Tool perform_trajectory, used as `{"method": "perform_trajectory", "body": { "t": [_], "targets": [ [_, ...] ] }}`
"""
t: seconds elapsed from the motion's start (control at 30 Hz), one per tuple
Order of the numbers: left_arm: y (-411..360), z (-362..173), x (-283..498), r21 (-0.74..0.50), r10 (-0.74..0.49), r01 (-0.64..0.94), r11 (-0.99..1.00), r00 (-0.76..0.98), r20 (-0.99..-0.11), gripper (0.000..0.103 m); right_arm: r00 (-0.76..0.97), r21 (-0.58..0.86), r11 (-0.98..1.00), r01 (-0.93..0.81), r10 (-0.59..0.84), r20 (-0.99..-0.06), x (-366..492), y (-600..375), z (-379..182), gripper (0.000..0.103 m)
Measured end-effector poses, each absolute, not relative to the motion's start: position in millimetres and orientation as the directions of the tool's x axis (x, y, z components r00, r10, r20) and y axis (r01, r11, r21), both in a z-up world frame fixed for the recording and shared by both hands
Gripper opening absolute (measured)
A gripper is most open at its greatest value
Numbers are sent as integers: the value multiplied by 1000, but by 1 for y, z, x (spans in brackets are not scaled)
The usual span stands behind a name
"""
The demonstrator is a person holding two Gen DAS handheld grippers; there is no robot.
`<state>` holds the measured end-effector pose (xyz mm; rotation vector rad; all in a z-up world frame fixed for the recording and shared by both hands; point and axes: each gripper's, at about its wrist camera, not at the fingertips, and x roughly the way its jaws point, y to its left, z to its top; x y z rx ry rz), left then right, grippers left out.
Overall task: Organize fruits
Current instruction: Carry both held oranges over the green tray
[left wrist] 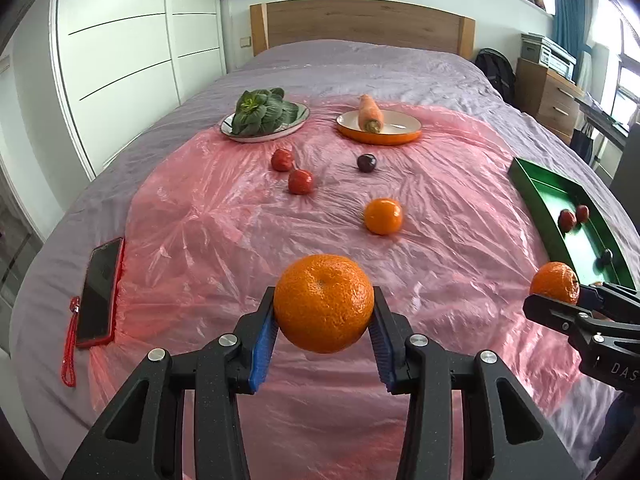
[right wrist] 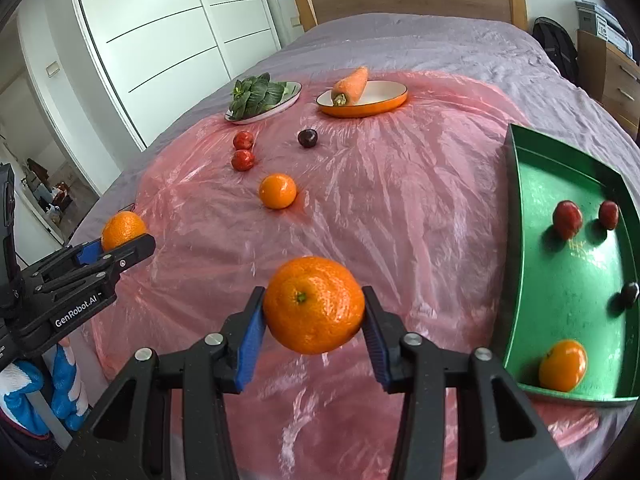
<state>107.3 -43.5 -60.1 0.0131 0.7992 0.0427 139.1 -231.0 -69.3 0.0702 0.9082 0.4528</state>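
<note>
Left hand-held gripper (left wrist: 324,316): pinches a round orange mandarin (left wrist: 324,302) between its blue pads, above the crinkled pink plastic sheet (left wrist: 224,248); the fruit's dimpled end faces up and towards the camera.
Right hand-held gripper (right wrist: 314,312): pinches a second round orange mandarin (right wrist: 314,305), its green stem stub turned towards the camera, just left of the tray.
Green rectangular metal tray (right wrist: 532,184): lies at the sheet's right edge, its long axis running away from the camera; it holds one mandarin at the near end, two red fruits further along and a dark plum by the right wall.
Loose fruit: a third orange mandarin (right wrist: 277,191), two small red fruits (right wrist: 243,160) and a dark purple plum (right wrist: 307,137) lie on the sheet.
Orange-rimmed oval dish (right wrist: 384,106): carries a carrot (right wrist: 351,83), tip pointing to the headboard.
White plate (right wrist: 290,100): carries leafy greens.
Bed (right wrist: 440,40): grey cover beneath it all; a red-cased phone (left wrist: 100,292) lies at the left.
</note>
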Motion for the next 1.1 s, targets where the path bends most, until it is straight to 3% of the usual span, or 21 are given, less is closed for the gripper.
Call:
{"method": "perform_trajectory", "body": {
  "t": [0.33,0.6,0.83,1.1],
  "targets": [
    [-131,-36,80,27,-93,163,986,682,-726,38,560,261,931,-255,363,-745,87,-296,-60,81],
    [-217,-20,108,-49,-256,324,945,636,-728,38,628,224,968,-116,246,-738,72,-384,-54,81],
    [-286,-21,156,-43,-301,402,914,605,-738,38,661,175,984,-23,146,-736,99,-446,-55,81],
    [-333,-60,201,-30,-292,449,893,527,-798,38,629,94,995,-11,80,-773,133,-473,-86,81]
  ]
}}
